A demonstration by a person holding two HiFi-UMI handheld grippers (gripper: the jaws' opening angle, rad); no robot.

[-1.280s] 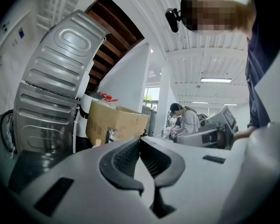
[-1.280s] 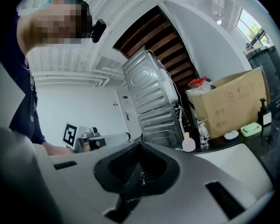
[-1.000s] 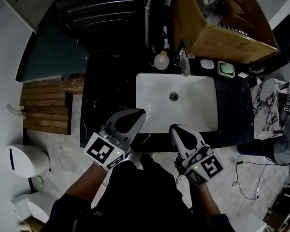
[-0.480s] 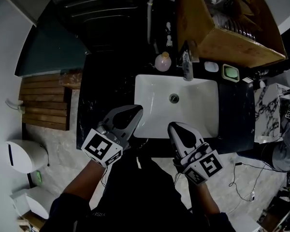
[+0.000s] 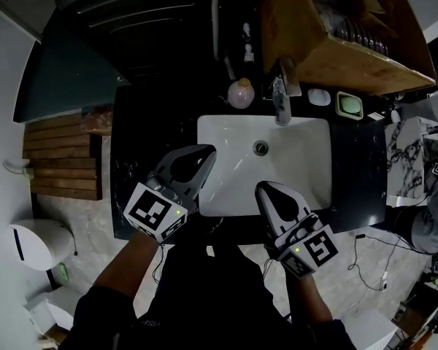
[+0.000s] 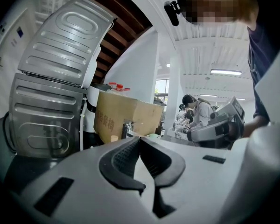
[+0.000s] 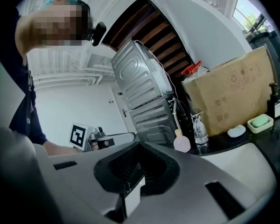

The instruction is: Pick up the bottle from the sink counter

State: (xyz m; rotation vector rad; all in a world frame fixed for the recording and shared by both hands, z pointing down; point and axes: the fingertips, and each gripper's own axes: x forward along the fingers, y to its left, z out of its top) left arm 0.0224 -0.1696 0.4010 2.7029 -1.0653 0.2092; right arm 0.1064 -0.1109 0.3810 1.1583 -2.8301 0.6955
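The left gripper [image 5: 205, 154] and right gripper [image 5: 263, 189] are held closed and empty at the sink [image 5: 299, 168]; the bottle [image 5: 241, 94] is seen behind it.

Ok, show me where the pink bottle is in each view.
Head view: bottle behind the sink, left of the tap.
Left gripper view: perhaps the pale bit left of the tap.
Right gripper view: right of centre, beside the tap.
Shared landmark: the tap.

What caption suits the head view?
Shut and empty, the left gripper and right gripper hover at the sink's near edge; pink bottle stands beside the faucet.
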